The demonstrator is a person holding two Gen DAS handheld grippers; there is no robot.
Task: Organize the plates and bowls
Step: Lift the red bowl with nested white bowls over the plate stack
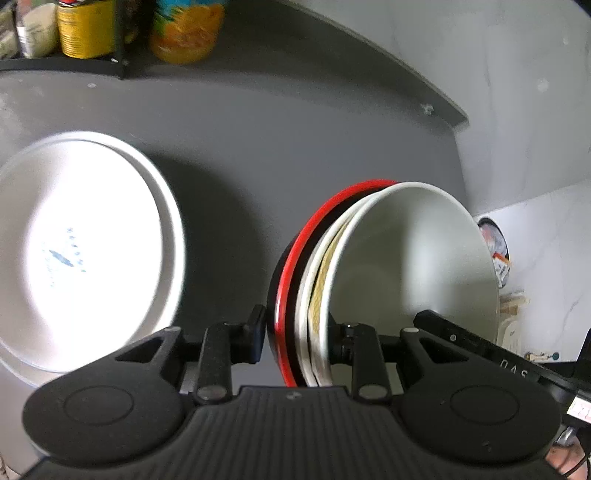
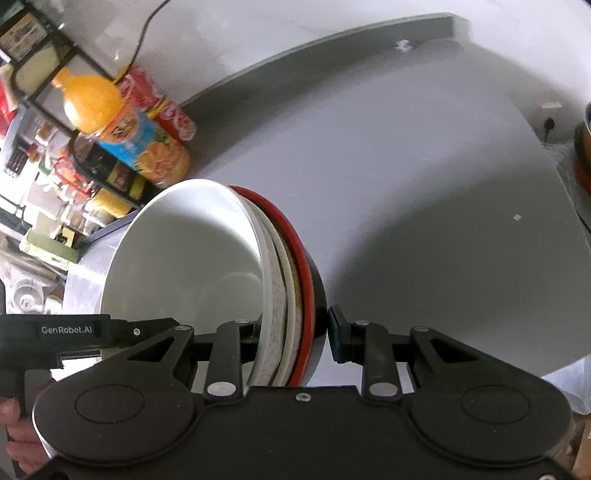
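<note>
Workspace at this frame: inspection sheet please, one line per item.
Surface: grey table, bare at centre.
Job's things: stack of bowls, white inside, red-rimmed black outermost; white plate apart, on the table.
Clutter: orange juice bottle, red cola bottle, yellow can.
Grippers: left tongs and right tongs both straddle the stack's rim; grip cannot be confirmed.
Cables: black cable along wall.
Surroundings: black shelf rack, white wall.

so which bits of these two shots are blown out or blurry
Left wrist view: the white plate lying on the grey table is overexposed and motion-smeared, while the stack of bowls is sharp. Right wrist view: the stack is crisp, casting a soft shadow, and the fisheye bends the table edge.
</note>
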